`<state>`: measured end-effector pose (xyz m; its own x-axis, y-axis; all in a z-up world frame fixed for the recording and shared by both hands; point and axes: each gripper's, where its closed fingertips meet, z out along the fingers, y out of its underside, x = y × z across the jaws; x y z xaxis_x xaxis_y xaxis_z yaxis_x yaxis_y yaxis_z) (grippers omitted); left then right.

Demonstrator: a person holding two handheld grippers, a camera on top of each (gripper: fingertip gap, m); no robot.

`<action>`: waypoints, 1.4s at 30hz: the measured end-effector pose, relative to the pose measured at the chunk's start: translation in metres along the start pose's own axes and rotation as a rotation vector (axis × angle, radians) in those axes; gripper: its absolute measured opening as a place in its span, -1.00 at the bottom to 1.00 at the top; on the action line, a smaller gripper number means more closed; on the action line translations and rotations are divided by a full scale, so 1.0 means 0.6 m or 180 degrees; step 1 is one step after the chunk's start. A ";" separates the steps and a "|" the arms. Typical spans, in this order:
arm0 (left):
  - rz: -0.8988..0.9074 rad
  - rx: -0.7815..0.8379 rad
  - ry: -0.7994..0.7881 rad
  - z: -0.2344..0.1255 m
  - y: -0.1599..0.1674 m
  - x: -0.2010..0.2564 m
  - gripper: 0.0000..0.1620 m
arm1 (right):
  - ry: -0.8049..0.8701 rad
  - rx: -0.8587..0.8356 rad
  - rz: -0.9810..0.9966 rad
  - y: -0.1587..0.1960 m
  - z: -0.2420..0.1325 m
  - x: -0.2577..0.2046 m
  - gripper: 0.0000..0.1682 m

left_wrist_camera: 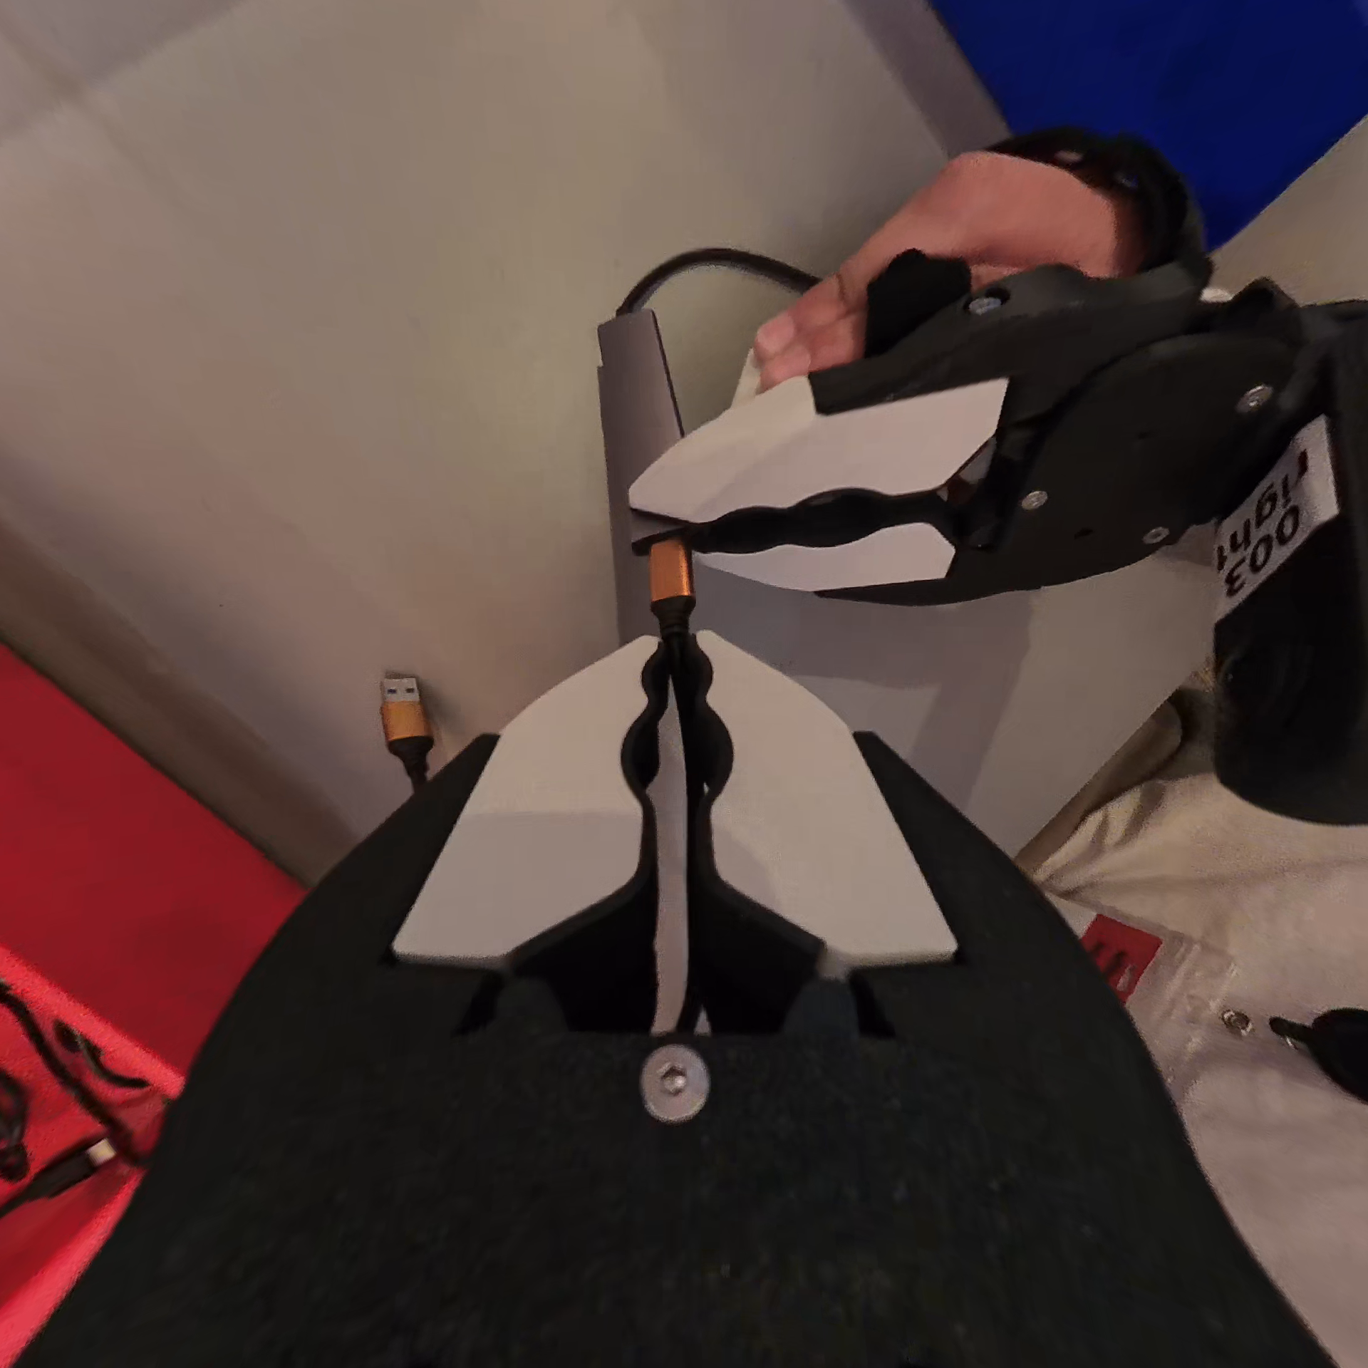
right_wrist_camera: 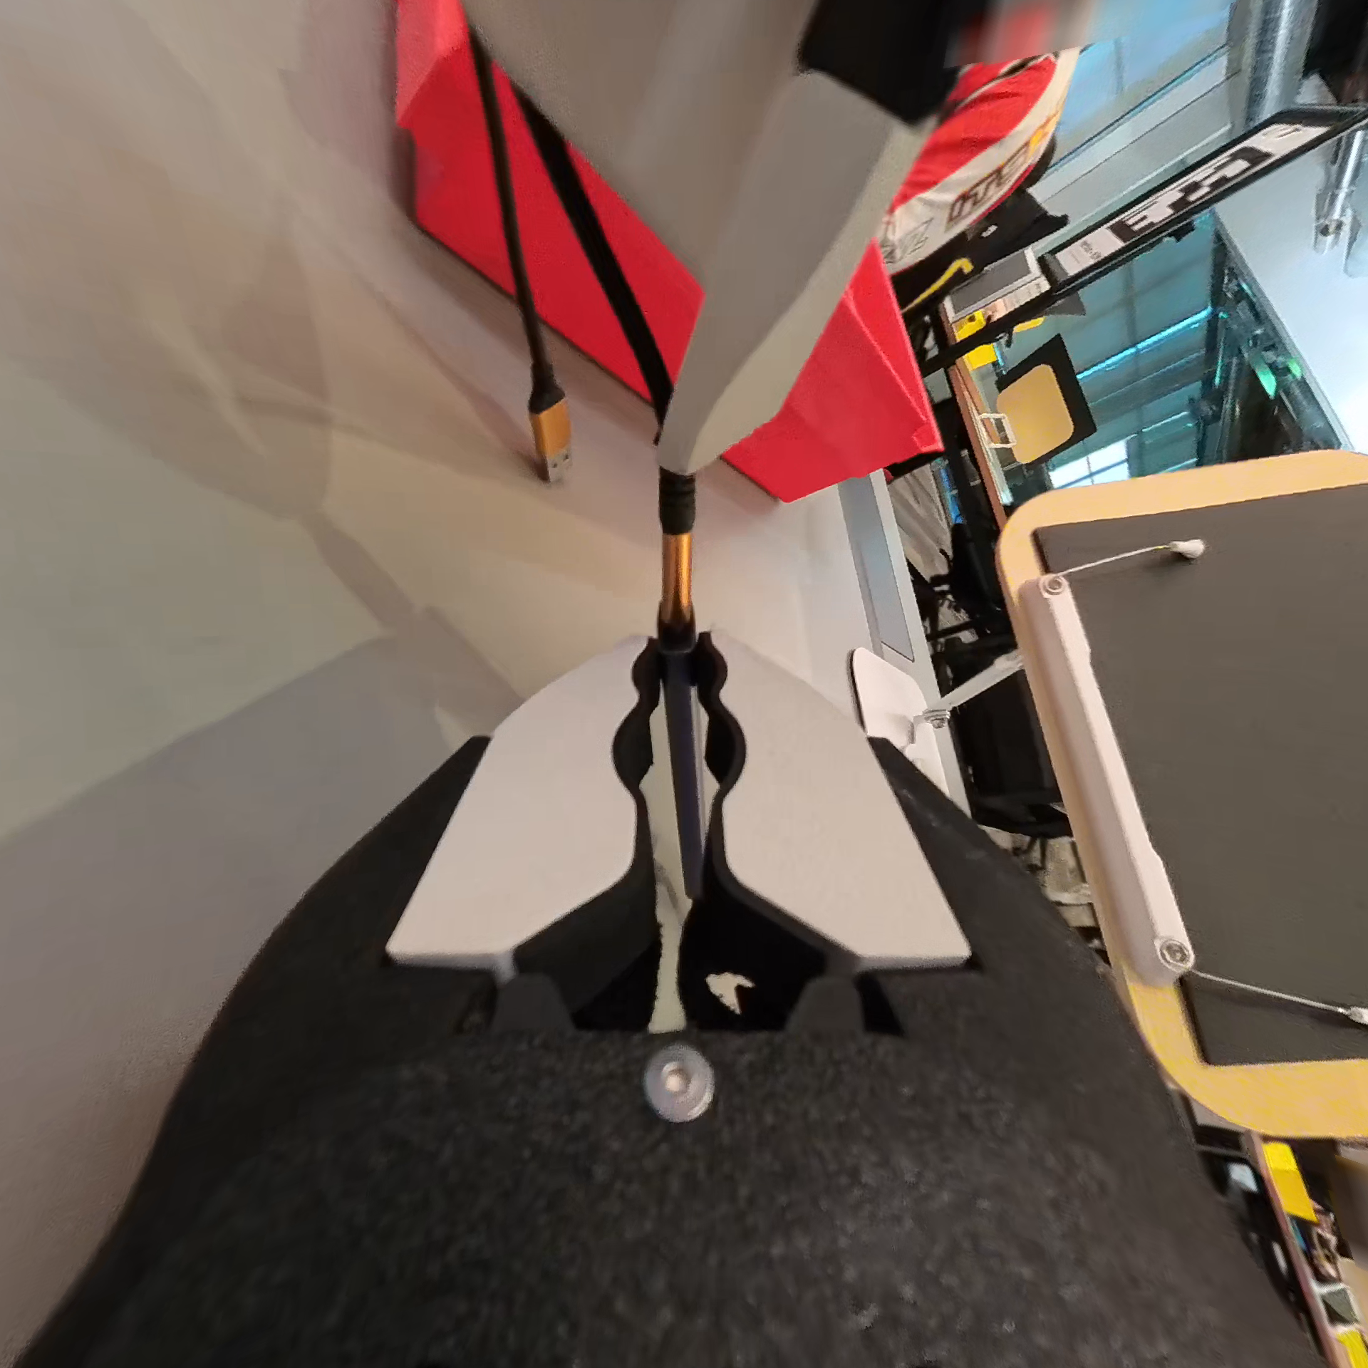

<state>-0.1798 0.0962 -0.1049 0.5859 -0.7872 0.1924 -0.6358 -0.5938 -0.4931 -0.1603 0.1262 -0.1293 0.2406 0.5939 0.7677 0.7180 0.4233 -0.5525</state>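
Note:
My left gripper [left_wrist_camera: 677, 638] is shut on a thin black cable [left_wrist_camera: 682, 740] just behind its orange-gold plug [left_wrist_camera: 670, 574]. The plug sits in the end of a grey slab-shaped hub [left_wrist_camera: 636, 400], which trails its own black lead. My right gripper [left_wrist_camera: 659, 522] comes in from the right and is shut on that end of the hub. In the right wrist view, the right gripper [right_wrist_camera: 677, 640] clamps the hub [right_wrist_camera: 685, 755] edge-on. The orange plug [right_wrist_camera: 676, 577] sticks out ahead, and a white finger [right_wrist_camera: 770, 296] of the left gripper sits just beyond it.
A second, loose orange USB plug [left_wrist_camera: 403, 714] lies on the pale table [left_wrist_camera: 296, 370], also seen in the right wrist view [right_wrist_camera: 549, 429]. A red box [left_wrist_camera: 89, 851] with black cables sits to the left. A hand [left_wrist_camera: 962, 244] holds the right gripper. A wood-edged black panel [right_wrist_camera: 1221, 740] stands off the table's edge. Some 5 cm of space lies between my two pairs of fingers.

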 end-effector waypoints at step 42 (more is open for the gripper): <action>-0.0124 0.1071 -0.0181 0.013 -0.017 0.003 -0.96 | -0.0060 0.0085 0.0417 0.010 0.001 0.006 -0.89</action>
<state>-0.1684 0.1020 -0.1063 0.6397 -0.7487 0.1736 -0.4166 -0.5276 -0.7403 -0.1555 0.1314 -0.1299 0.3187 0.6581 0.6822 0.6635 0.3591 -0.6564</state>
